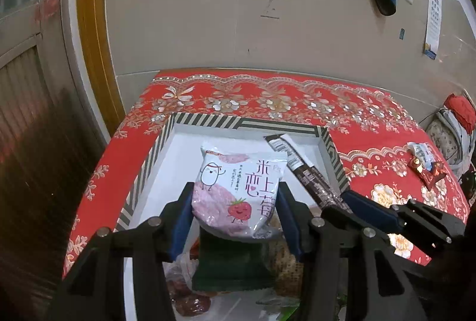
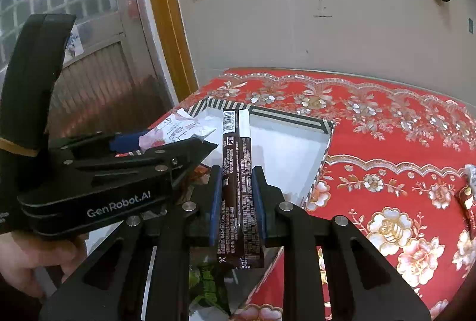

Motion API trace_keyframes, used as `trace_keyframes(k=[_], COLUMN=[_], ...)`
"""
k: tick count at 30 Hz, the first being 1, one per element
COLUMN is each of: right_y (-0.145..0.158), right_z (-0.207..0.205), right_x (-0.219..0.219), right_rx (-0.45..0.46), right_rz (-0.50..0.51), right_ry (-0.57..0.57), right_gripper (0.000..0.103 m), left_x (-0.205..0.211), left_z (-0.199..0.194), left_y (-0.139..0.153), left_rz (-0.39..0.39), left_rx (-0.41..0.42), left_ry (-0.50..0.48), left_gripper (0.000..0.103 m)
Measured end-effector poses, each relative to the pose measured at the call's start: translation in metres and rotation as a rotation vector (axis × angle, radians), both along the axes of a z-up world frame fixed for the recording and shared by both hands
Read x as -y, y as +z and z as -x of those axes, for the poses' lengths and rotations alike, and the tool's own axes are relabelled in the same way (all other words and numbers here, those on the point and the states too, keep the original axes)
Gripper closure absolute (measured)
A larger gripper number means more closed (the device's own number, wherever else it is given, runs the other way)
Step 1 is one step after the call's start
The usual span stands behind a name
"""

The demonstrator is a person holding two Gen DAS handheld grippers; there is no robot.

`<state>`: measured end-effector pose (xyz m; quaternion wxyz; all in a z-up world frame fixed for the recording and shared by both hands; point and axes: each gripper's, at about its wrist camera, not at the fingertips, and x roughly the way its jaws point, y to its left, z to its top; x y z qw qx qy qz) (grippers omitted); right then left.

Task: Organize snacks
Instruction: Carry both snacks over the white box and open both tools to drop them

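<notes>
Status: both of your grippers are loaded and hovering over the striped box (image 1: 324,142) on the red floral cloth (image 1: 372,118).

Left gripper (image 1: 235,219): jaws clamped on the pink strawberry snack bag (image 1: 235,190), held by its lower sides, above the near half of the box. Right gripper (image 2: 237,202): jaws closed on the long brown wrapper stick (image 2: 238,181), which points forward over the box's white floor. In the left view the same stick (image 1: 300,169) leans across the box's right wall.

Progress, as I judge it: partway. Some snacks already lie in the near end of the box; the far half of the floor is bare. Neither held item is set down yet.

Count:
- Held: 2 (one bag, one stick).
- In the box below the grippers: a dark green packet (image 1: 232,267), reddish packets (image 1: 190,303) under clear film, and a bright green wrapper (image 2: 208,282). At least 3; you cannot get an exact figure, as the grippers hide much of the pile.
- Still out on the cloth, well apart from the box on the right: a small cluster of loose snacks (image 1: 425,163), about 2 or 3, too small to separate.

Left to do: place both held items, then fetch that cluster.
</notes>
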<state>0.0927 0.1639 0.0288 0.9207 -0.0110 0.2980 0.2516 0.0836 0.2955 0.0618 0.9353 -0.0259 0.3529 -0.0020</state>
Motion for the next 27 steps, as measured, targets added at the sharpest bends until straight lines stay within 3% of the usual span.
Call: trace_keyframes(k=[9, 11, 15, 19, 21, 27], right_y=[-0.005, -0.005, -0.003, 0.001, 0.005, 0.021], right_z=[-0.002, -0.001, 0.001, 0.006, 0.01, 0.022], right_x=[0.0, 0.001, 0.007, 0.015, 0.021, 0.036], right_rx=[-0.015, -0.006, 0.012, 0.048, 0.082, 0.179], right_rz=[-0.018, -0.021, -0.037, -0.066, -0.095, -0.13], right_ry=[0.0, -0.007, -0.016, -0.05, -0.065, -0.119], right_gripper=[0.082, 0.082, 0.082, 0.064, 0.048, 0.046], left_x=[0.003, 0.001, -0.002, -0.006, -0.009, -0.013], left_z=[0.0, 0.0, 0.001, 0.006, 0.01, 0.021], left_y=[-0.001, 0.0, 0.002, 0.009, 0.015, 0.027], left_rz=[-0.015, -0.012, 0.007, 0.04, 0.055, 0.103], left_rx=[-0.004, -0.002, 0.009, 0.048, 0.089, 0.192], left_ry=[-0.008, -0.002, 0.01, 0.021, 0.032, 0.048], left_gripper=[0.044, 0.031, 0.021, 0.013, 0.012, 0.011])
